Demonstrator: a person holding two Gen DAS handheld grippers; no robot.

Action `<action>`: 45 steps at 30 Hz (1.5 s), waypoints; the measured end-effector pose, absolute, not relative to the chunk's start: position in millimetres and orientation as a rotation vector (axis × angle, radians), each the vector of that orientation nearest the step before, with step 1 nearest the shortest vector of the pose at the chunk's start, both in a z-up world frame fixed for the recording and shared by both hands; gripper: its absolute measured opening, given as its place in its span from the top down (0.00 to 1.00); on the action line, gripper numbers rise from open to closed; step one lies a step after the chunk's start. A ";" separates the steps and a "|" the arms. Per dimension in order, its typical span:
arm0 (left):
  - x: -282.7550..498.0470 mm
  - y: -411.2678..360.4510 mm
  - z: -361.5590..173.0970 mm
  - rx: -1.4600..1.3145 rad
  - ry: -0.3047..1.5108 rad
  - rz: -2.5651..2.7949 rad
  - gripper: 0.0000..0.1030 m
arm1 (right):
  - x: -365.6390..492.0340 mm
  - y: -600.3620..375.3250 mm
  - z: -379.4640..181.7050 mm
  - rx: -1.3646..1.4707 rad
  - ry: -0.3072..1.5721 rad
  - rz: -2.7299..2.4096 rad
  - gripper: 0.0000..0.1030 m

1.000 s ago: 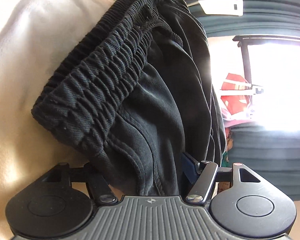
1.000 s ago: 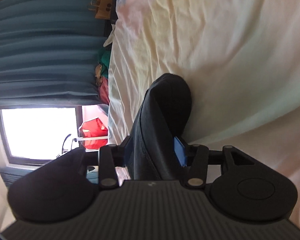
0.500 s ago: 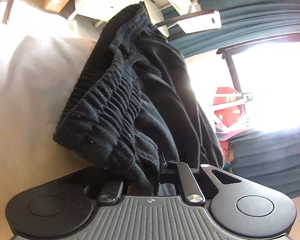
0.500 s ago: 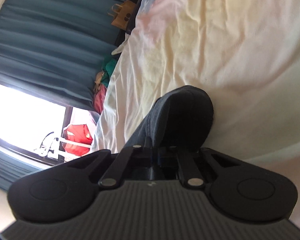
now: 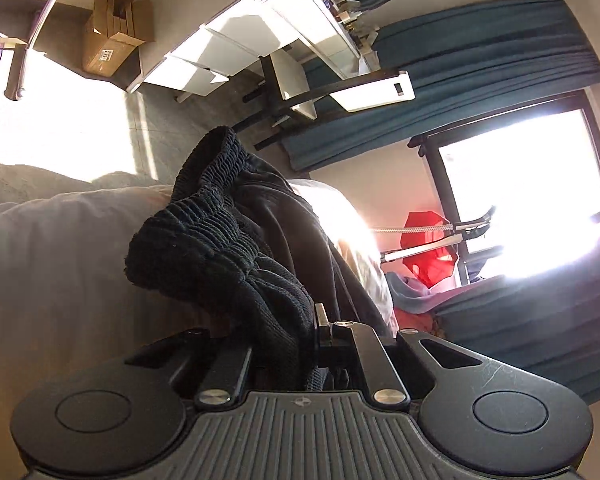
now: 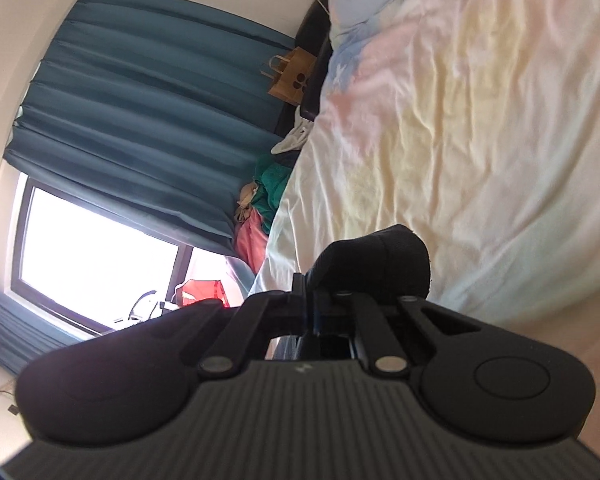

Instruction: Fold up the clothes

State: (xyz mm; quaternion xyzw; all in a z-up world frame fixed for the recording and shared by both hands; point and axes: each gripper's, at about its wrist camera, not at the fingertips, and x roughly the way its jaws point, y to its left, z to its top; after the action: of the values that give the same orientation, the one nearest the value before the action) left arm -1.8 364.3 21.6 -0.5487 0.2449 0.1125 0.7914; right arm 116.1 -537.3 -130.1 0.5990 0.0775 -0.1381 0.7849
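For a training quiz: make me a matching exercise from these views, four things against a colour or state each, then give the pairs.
Things:
1. left tongs
2. curtains
3. paper bag
4. cardboard box

Colour or state:
A. brown, with handles, beside the bed
B. teal, hanging by the window
C. shut on the black shorts
D. standing open on the floor

Pairs: 1-C, 2-B, 3-A, 4-D
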 end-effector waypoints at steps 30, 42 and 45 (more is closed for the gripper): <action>7.6 368.2 -57.6 -1.076 0.676 0.392 0.89 | 159.2 -574.4 -192.0 1.648 -0.009 0.113 0.46; 7.3 371.0 -67.3 -1.068 0.670 0.361 0.88 | 89.7 -592.2 -208.7 1.712 0.054 -0.203 0.48; 8.1 370.2 -68.1 -1.069 0.669 0.364 0.87 | 64.8 -588.0 -215.0 1.690 0.066 -0.398 0.48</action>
State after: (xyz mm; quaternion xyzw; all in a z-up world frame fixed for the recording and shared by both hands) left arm 8.1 370.1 -68.1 -0.4971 0.3112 0.1691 0.7922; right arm 64.8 -588.0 -215.0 0.7428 0.0289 -0.1749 0.6457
